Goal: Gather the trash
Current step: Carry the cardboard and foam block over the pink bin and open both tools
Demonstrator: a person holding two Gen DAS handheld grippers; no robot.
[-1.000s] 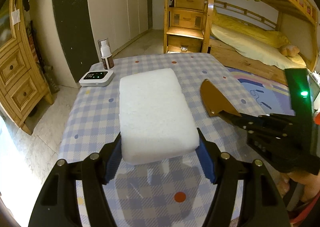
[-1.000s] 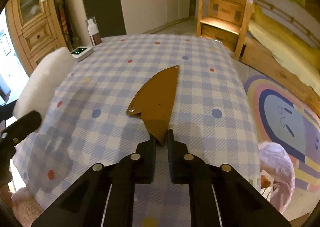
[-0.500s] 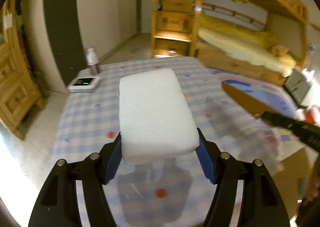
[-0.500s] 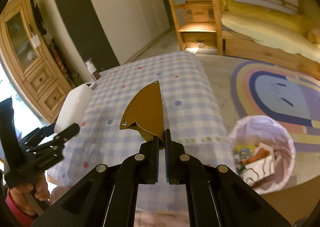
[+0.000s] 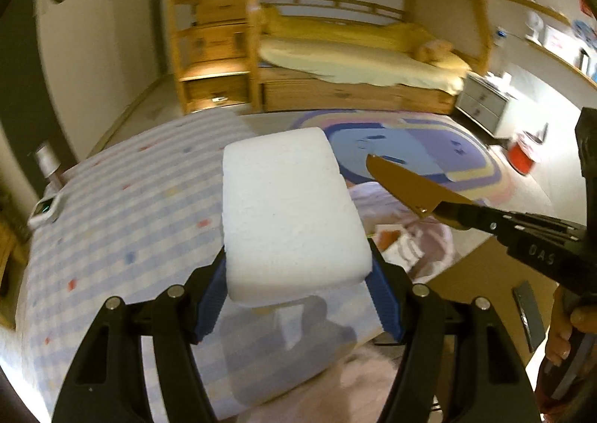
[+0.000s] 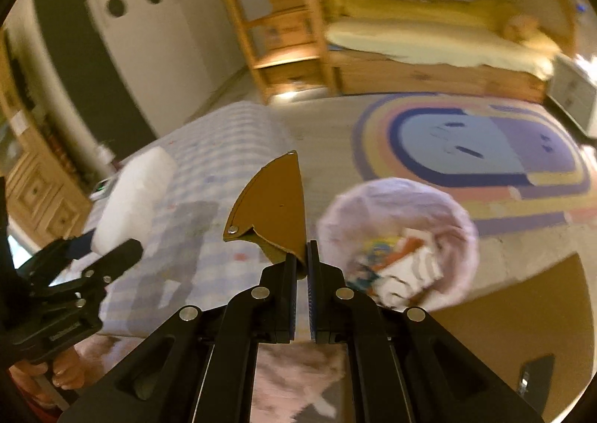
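My left gripper (image 5: pixel 298 296) is shut on a white foam block (image 5: pixel 291 210) and holds it in the air over the right edge of the checked table (image 5: pixel 130 221). My right gripper (image 6: pixel 303 266) is shut on a brown fan-shaped piece of card (image 6: pixel 274 212), also lifted. The card shows in the left wrist view (image 5: pixel 406 184) to the right of the foam. A trash bin with a pale pink liner (image 6: pixel 397 236) stands on the floor right of the table and holds several scraps. It lies just right of the card and behind the foam (image 5: pixel 418 240).
A white device (image 5: pixel 46 208) and a small bottle (image 5: pixel 46 161) stand at the table's far left corner. A rainbow rug (image 6: pixel 477 154) covers the floor beyond the bin. A bunk bed (image 5: pixel 358 61) and wooden steps stand at the back. A dark phone (image 6: pixel 535 376) lies at lower right.
Both grippers have lifted their loads off the table and swung right toward the bin. The bin has come into both views.
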